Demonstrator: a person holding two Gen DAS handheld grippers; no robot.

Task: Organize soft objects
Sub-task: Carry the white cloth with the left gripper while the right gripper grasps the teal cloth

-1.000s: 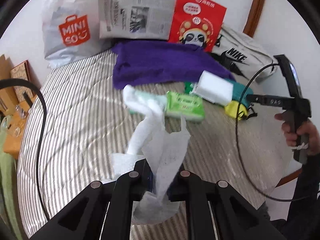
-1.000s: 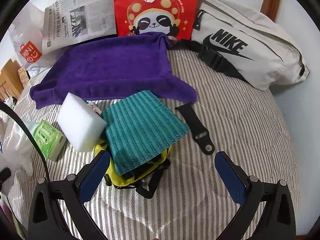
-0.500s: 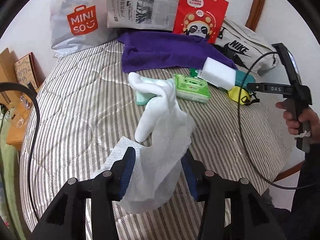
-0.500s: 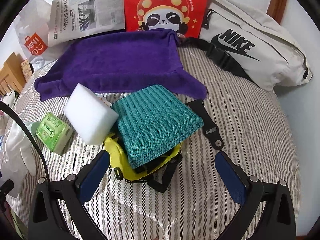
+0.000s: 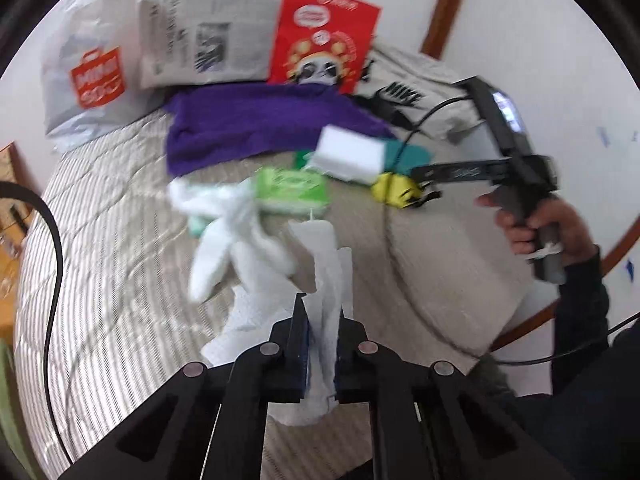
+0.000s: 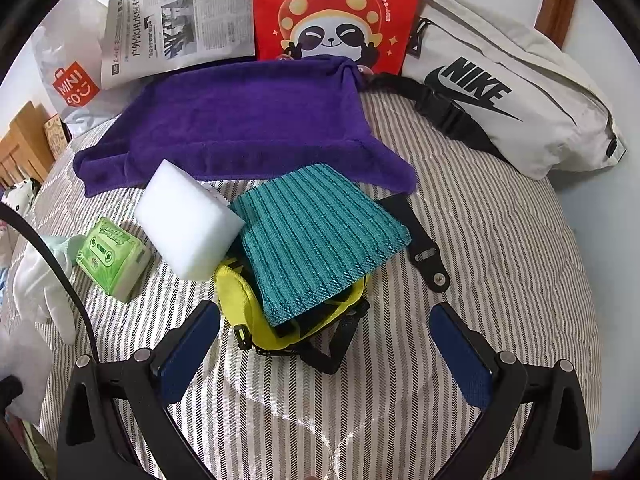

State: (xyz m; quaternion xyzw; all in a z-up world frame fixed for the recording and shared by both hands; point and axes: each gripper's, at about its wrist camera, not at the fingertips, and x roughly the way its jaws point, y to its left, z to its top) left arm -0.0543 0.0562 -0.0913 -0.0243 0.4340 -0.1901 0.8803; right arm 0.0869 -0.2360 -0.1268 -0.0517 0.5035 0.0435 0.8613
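My left gripper is shut on a white paper towel and holds it above the striped bedspread. A white glove lies just beyond it, also at the left edge of the right wrist view. My right gripper is open and empty, hovering over a yellow pouch topped by a teal knitted cloth. A white sponge block, a green tissue pack and a purple towel lie around them.
A red panda bag, a newspaper, a Miniso bag and a white Nike bag stand along the back wall. A black strap lies right of the teal cloth. Wooden furniture is at the left.
My left gripper opened half a second ago and has shut again on the paper towel, lifting it. The right gripper drifted slightly closer to the yellow pouch.
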